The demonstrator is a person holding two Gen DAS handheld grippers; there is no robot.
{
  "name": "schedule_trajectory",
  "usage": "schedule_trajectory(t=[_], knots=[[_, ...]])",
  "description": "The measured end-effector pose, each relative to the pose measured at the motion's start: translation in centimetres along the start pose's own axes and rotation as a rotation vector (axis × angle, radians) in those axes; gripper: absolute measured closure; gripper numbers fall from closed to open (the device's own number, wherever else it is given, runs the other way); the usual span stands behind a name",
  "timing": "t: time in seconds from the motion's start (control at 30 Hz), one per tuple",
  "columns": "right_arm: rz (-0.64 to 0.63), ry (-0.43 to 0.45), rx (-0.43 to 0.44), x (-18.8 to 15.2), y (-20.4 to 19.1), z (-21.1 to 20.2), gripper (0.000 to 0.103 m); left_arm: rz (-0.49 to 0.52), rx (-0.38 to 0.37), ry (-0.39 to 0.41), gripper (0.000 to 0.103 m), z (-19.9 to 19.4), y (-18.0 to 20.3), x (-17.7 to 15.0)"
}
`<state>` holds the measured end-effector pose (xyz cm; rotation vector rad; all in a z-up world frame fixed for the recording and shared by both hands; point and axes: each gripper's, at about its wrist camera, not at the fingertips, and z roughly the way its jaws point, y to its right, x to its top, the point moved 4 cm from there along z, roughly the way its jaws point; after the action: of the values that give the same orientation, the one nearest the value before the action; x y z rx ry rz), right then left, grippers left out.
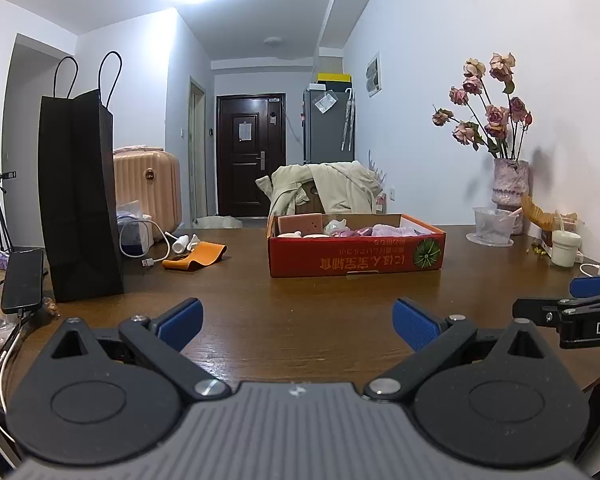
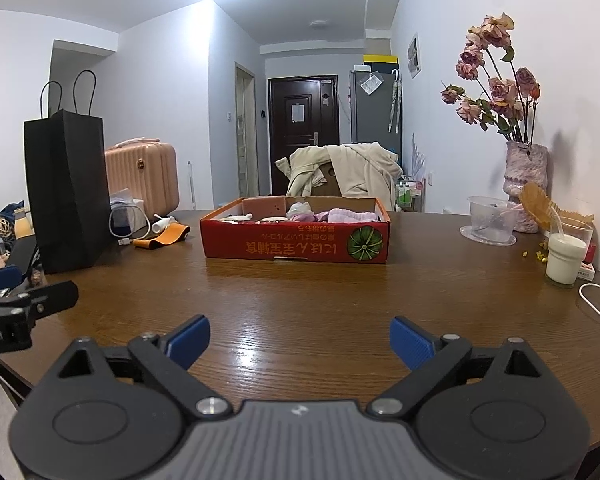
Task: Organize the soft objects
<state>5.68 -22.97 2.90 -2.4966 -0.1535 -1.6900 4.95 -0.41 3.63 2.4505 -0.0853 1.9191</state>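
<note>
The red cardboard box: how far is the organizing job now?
Done: soft pink and purple items already lie inside the red cardboard box. In hand: nothing; the left gripper and right gripper are open, above bare table. Left: I see no soft item clearly outside it.

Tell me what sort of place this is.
Most likely a lived-in flat: a wooden dining table with a vase of dried roses, a pink suitcase on the floor, and a hallway leading to a dark front door beside a fridge.
</note>
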Motion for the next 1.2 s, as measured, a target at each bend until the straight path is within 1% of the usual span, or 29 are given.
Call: schedule_trajectory(t=[0.63,0.93,1.2], knots=[[0.008,-0.007,0.001,-0.1,0.1,0.3,0.006,-0.007,0.012,0.017,0.0,-0.4,0.2,0.3],[-0.03,0.043,0.001,0.2,-0.4,-0.5,0.006,0.003,0.015,0.044,0.0,-0.9,0.3,0.9],[-0.04,0.06,0.001,1.0,-0.6,-0.8,0.006,0.003,0.019,0.066,0.0,-1.3,0.1,1.6]])
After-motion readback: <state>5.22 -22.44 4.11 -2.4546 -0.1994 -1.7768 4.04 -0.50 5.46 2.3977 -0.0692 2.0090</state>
